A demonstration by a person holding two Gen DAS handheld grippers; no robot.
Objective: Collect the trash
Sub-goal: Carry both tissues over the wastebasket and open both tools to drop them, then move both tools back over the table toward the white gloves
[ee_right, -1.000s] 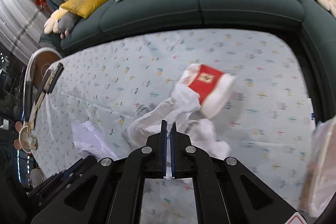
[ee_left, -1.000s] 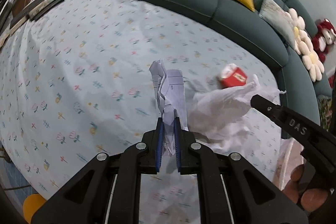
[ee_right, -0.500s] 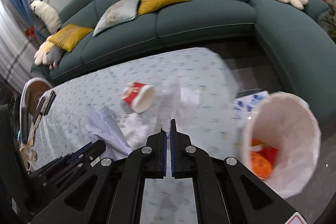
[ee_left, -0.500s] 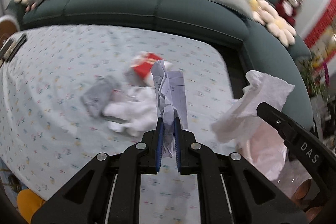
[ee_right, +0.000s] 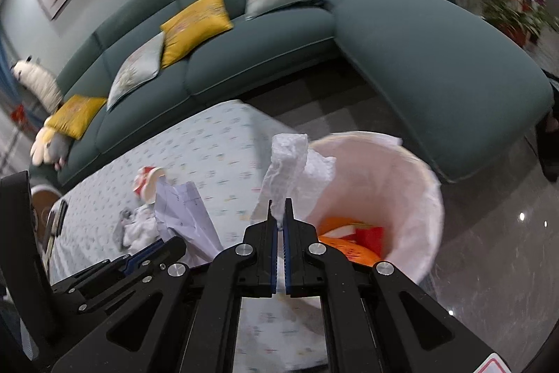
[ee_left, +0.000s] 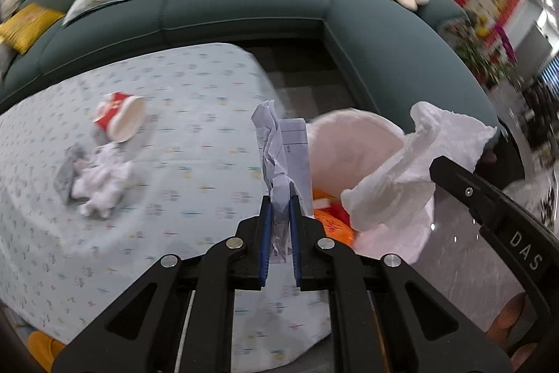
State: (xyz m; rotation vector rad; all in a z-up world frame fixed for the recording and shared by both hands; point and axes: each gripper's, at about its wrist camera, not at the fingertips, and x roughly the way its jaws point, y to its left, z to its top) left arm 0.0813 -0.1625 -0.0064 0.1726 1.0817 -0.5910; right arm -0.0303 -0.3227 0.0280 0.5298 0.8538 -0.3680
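The left tool point(ee_left: 278, 198) is clamped on a crumpled printed white paper sheet point(ee_left: 279, 149), near the bench's point(ee_left: 195, 114) floral-clothed corner. The right tool point(ee_right: 278, 203) pinches a crumpled white tissue point(ee_right: 290, 163) over the near rim of a white-lined round waste bin point(ee_right: 412, 194) on open grey floor. Farther back on the bench lie a tipped red-and-white paper cup point(ee_left: 120, 121) and crumpled white wads point(ee_left: 101, 180), well inside its edges.
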